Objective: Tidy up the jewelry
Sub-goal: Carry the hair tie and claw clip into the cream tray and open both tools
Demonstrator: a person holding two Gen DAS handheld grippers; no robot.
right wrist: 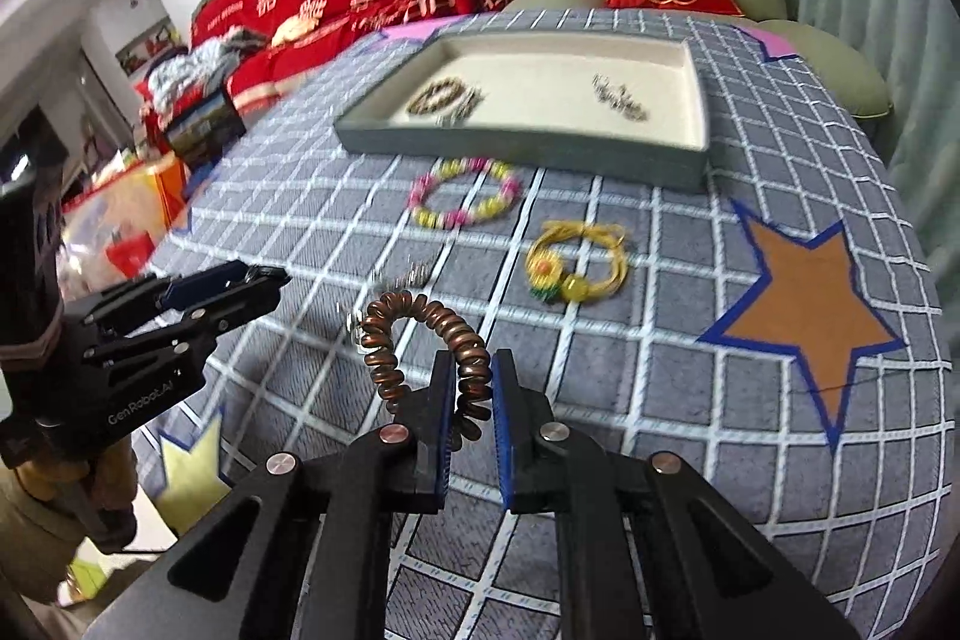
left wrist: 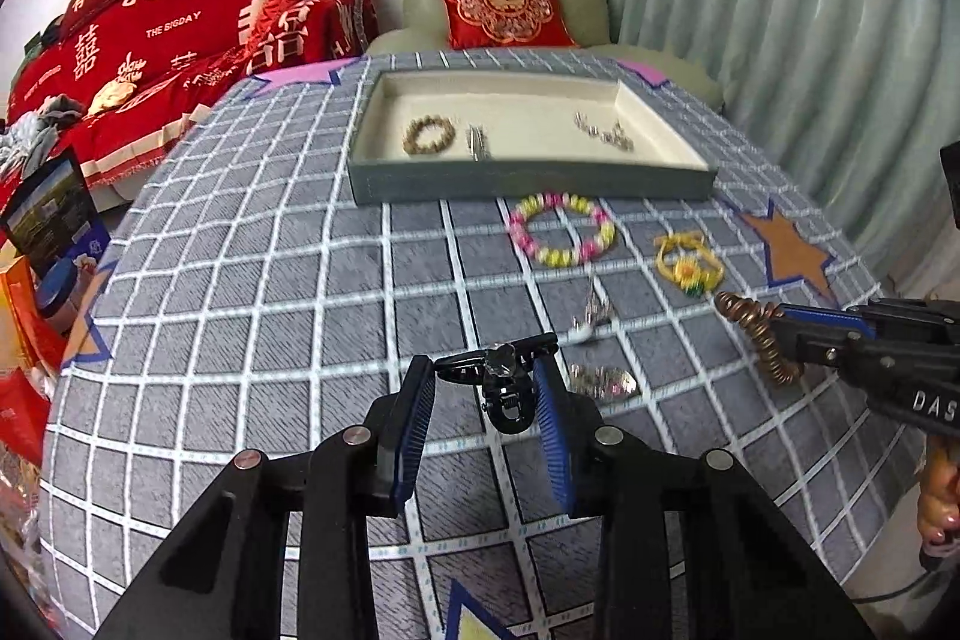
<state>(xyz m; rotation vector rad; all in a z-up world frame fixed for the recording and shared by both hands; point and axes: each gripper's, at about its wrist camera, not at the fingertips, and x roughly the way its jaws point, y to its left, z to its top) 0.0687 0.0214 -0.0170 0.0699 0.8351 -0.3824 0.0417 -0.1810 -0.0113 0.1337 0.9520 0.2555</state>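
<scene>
Two claws over the grid-checked cloth (left wrist: pixel 240 250). Left claw (left wrist: pixel 486 388) narrowed onto one black hair clip (left wrist: pixel 507 388), pads against its sides. Right claw (right wrist: pixel 469 388) clamped tight on one coppery spiral coil (right wrist: pixel 420 334).

Ahead of both claws, one tray (left wrist: pixel 528 181) holding three pieces: one tan bead bracelet (left wrist: pixel 428 134), one small metal piece (left wrist: pixel 477 142), one silvery chain (left wrist: pixel 605 133).

Between claws and tray, loose on the cloth: one pink-and-yellow bead bracelet (left wrist: pixel 561 229), one yellow cord bracelet (left wrist: pixel 689 262). Just beyond the left claw, two small shiny items (left wrist: pixel 603 381), blurred.
</scene>
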